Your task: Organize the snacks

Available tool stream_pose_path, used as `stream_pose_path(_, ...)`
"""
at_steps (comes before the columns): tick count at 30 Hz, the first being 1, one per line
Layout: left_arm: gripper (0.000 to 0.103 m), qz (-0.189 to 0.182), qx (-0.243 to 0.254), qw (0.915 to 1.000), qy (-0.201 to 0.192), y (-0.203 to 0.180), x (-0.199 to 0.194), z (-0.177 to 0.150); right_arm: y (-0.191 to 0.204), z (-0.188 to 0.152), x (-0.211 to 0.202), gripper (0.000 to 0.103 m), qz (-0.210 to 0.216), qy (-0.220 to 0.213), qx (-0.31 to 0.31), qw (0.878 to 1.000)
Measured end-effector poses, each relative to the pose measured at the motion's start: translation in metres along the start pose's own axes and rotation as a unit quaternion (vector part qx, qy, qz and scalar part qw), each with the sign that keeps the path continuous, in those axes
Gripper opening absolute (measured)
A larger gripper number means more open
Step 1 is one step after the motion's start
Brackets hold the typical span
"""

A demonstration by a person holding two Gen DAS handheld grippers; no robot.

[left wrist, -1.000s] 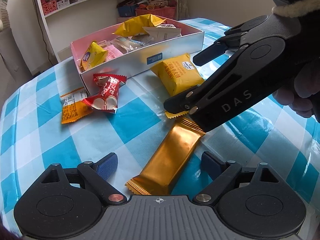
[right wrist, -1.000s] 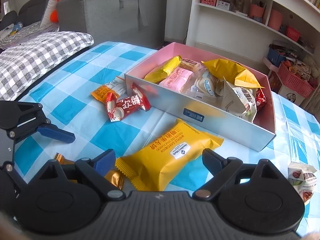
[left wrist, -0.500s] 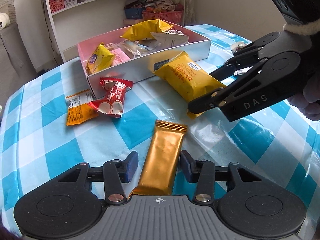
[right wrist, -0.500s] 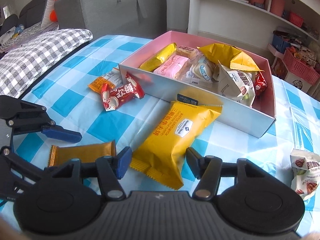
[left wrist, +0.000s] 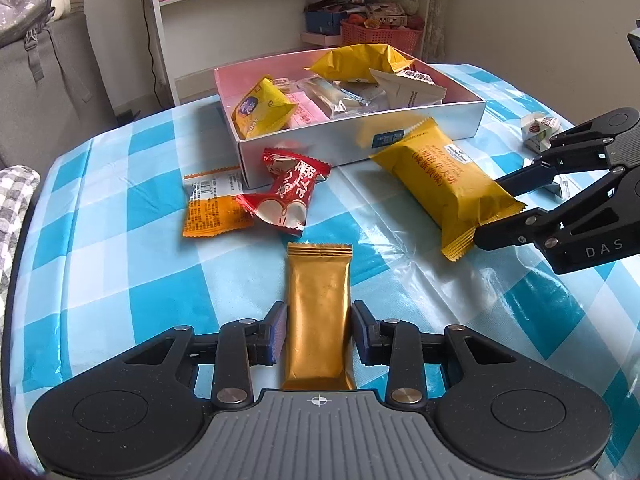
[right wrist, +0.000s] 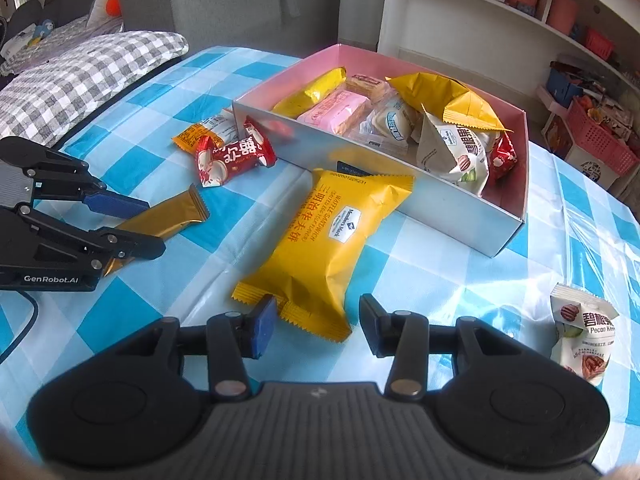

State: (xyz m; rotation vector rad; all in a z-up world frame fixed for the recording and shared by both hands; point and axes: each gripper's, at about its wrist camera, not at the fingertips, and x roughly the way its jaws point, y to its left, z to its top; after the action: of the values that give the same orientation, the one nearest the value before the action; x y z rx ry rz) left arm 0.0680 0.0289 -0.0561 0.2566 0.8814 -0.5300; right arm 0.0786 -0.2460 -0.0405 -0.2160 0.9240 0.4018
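Jaws of the left gripper point(left wrist: 318, 332) have narrowed in the last second from wide apart to pads pressed against both long edges of the gold bar point(left wrist: 318, 312) at lower centre, so that snack looks clamped and ready to lift. The right gripper point(right wrist: 316, 326) has likewise drawn in around the near crimped end of the yellow waffle sandwich pack point(right wrist: 332, 236); its left pad touches the wrapper while the right one stands just clear, so it is not yet gripping. Both snacks lie on the checked table point(left wrist: 120, 280), short of the pink box point(left wrist: 360, 138) at upper centre. The bar's long axis runs straight up the left wrist frame, toward the box. The pack's long axis slants up and right, its far end just beside the box wall.
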Motion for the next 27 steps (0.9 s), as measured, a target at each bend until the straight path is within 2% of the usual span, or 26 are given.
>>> stream_pose_path(2, 0.036, -0.001, 0.005, 1.0000, 0.001, -0.001, 0.001, 0.000, 0.002, 0.002, 0.001, 0.057, 0.003, -0.004, 0.001, 1.000)
stream_pose_path(4, 0.046, -0.010, 0.005, 0.9999, 0.005, -0.003, 0.002, 0.003, 0.004, 0.005, 0.003, 0.061, 0.008, -0.004, 0.002, 1.000)
stream_pose_path(6, 0.049, -0.015, 0.005, 0.9998, 0.011, -0.004, 0.003, 0.004, 0.005, 0.008, 0.004, 0.067, 0.016, -0.001, 0.007, 1.000)
stream_pose_path(12, 0.049, -0.011, 0.005, 0.9997, 0.022, -0.008, 0.004, 0.007, 0.006, 0.018, 0.004, 0.073, 0.017, -0.015, 0.024, 0.999)
stream_pose_path(20, 0.047, -0.004, -0.002, 0.9996, 0.026, -0.008, 0.006, 0.009, -0.003, 0.028, 0.022, 0.073, -0.004, -0.010, 0.058, 0.998)
stream_pose_path(27, 0.045, 0.000, -0.002, 0.9996, 0.027, -0.010, 0.006, 0.009, -0.010, 0.026, 0.033, 0.064, -0.015, 0.006, 0.076, 0.997)
